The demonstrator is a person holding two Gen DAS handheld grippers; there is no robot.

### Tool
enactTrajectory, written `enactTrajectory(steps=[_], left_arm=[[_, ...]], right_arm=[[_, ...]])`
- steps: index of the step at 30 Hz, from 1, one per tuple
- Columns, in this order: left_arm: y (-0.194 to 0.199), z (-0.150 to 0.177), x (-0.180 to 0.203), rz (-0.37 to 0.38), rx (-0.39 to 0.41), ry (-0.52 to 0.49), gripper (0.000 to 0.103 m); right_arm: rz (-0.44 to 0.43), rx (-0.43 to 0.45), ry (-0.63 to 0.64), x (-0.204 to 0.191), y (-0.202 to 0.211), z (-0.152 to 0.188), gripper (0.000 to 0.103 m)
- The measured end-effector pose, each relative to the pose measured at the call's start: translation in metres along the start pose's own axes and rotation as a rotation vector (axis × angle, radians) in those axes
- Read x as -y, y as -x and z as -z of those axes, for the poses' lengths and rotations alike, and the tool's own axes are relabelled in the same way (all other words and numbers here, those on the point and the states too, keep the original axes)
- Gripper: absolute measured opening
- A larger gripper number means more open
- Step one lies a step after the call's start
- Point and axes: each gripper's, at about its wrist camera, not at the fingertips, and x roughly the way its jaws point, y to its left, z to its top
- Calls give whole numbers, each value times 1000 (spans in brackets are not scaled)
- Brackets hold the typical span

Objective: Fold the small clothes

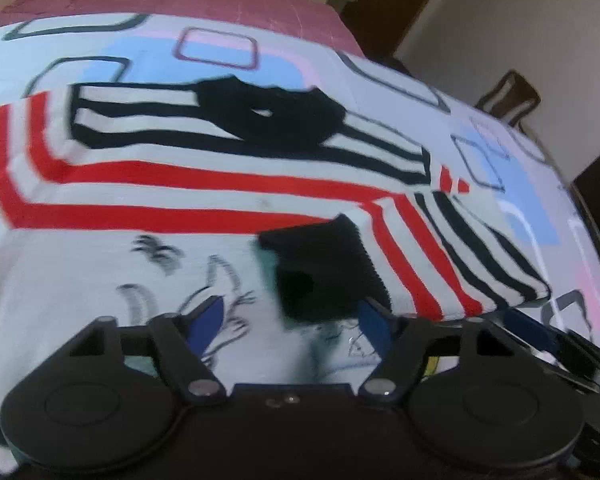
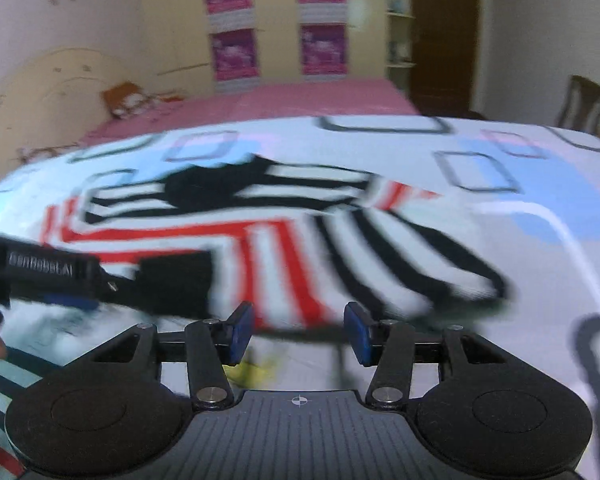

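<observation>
So in the left wrist view the striped shirt lay spread on the bed, sleeves already turned in over the body, the black collar at the far side; the left tool hung over the near part of the shirt with its blue pads spread apart and a black cuff sitting between them, not pinched as far as I could tell; the blur made contact hard to call; if those pads had clamped there they might've caught only the cuff, or the cuff plus the layer under it, and the sleeve fold would've dragged open or bunched up; the other tool's blue pad poked in at the right edge, so the two were close enough to bump. In the right wrist view the same shirt was just ahead of the right tool, which was released, nothing between its pads, hovering near the hem by the red stripes; the left tool reached in from the left edge with the black cuff at its tip; this frame was smeared by motion, so a grab taken at that speed could've missed the hem edge or scooped up the bedsheet with it; one side lifting ahead of the other would've skewed the fold; the knit looked soft and floppy, so I'd guess it sags fast if held at one point.
</observation>
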Motion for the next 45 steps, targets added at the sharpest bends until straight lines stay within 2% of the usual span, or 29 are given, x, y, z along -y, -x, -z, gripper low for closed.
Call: enactTrajectory(steps=[2,5,6,7,8,9,10,13,19,20,21,25,28,32,35,36,37,38,45], left_arm=[[-9,-1,10,-15,29,-33,65],[-17,-3,21,-53,48,-67,45],[-18,-4,22,-58,53,-68,32],[-18,-4,23,-65,52,-65,25],[-19,-5,24,-67,54,-63,21],[-18,-6,24,-61,58,-65,13],[-16,-6,26,-55,58,-66,10],[-10,-8,32,-64,85,-101,8],[10,-14,37,-60,149,-143,8],[15,-16,37,-65,168,-148,8],[20,-17,36,-72,189,-153,8],[39,-23,24,-110,262,-143,8],[55,-29,1,-161,315,-114,8],[55,-29,-41,-234,284,-51,8],[46,-23,-59,-274,260,-28,6],[43,-20,-62,-277,248,-21,6],[38,-18,-64,-282,238,-18,6],[35,-15,-66,-289,235,-22,6],[22,-5,-69,-329,220,-49,6]], right_arm=[[52,-17,-38,22,0,7,50],[104,-35,-115,54,-2,12,50],[121,-32,-126,60,-3,12,50],[138,-29,-135,66,-5,12,50],[145,-30,-148,73,-6,11,50],[141,-34,-164,77,-11,9,50],[136,-41,-179,79,-14,8,50],[110,-58,-217,83,-25,5,50],[105,-50,-199,76,-35,-2,49],[110,-49,-204,76,-37,-3,43],[110,-48,-209,76,-37,-4,32],[117,-55,-197,71,-39,-7,31],[125,-56,-196,69,-41,-8,31],[120,-59,-191,67,-42,-7,31],[107,-53,-180,62,-41,-7,31],[102,-51,-177,60,-40,-7,30],[99,-49,-167,58,-40,-8,25],[98,-51,-158,57,-39,-8,14],[82,-69,-150,64,-36,0,14]])
